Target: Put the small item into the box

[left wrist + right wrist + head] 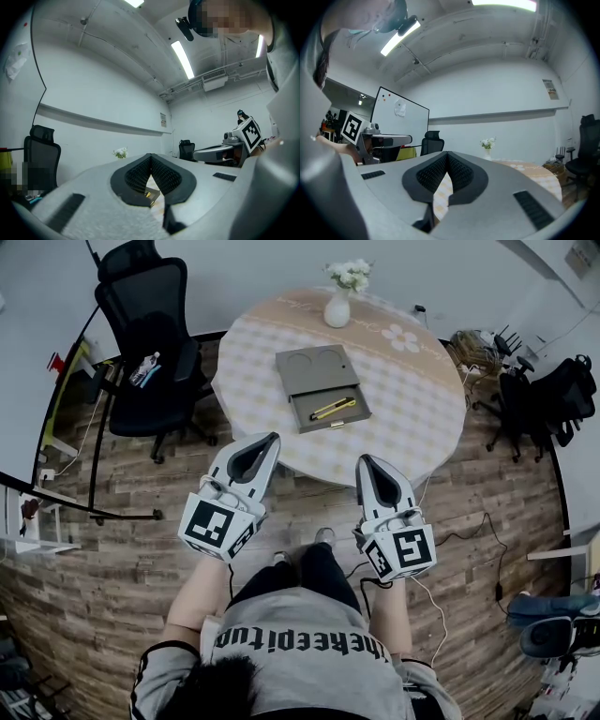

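Left gripper [271, 438] and right gripper [364, 461] both jaws together, nothing between them, hovering at the near edge of the round table [422, 418]. Yellow item [333, 409] lies in the grey box's [317, 371] open tray.

The counter [448, 432] wears a smooth, matt checked cloth [403, 381]. The floor [122, 577] is rough-grained wood plank. The box [317, 371] is matt olive-grey. The left claw [272, 439] and right claw [364, 461] have matt grey plastic shells and ribbed black pads [165, 175].
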Demonstrator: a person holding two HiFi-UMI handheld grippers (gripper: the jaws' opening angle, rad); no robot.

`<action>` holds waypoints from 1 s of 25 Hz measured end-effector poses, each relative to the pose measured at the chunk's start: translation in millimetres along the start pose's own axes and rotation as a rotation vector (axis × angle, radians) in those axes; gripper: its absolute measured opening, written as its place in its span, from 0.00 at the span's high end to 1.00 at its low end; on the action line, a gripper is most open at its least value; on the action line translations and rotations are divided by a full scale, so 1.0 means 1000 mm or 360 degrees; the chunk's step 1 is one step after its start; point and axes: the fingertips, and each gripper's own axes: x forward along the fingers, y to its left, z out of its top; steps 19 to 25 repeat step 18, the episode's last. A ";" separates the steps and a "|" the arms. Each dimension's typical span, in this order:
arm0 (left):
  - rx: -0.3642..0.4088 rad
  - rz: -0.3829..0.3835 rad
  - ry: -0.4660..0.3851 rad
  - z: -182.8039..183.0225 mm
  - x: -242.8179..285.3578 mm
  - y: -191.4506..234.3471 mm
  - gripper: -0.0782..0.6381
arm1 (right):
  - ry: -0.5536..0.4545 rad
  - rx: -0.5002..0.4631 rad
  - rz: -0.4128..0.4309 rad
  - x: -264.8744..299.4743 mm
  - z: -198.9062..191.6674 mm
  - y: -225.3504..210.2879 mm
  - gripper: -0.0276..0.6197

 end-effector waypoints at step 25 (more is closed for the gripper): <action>-0.0035 -0.0014 -0.0005 -0.007 -0.003 0.009 0.87 | 0.0027 -0.0039 0.0016 0.009 -0.002 0.012 0.95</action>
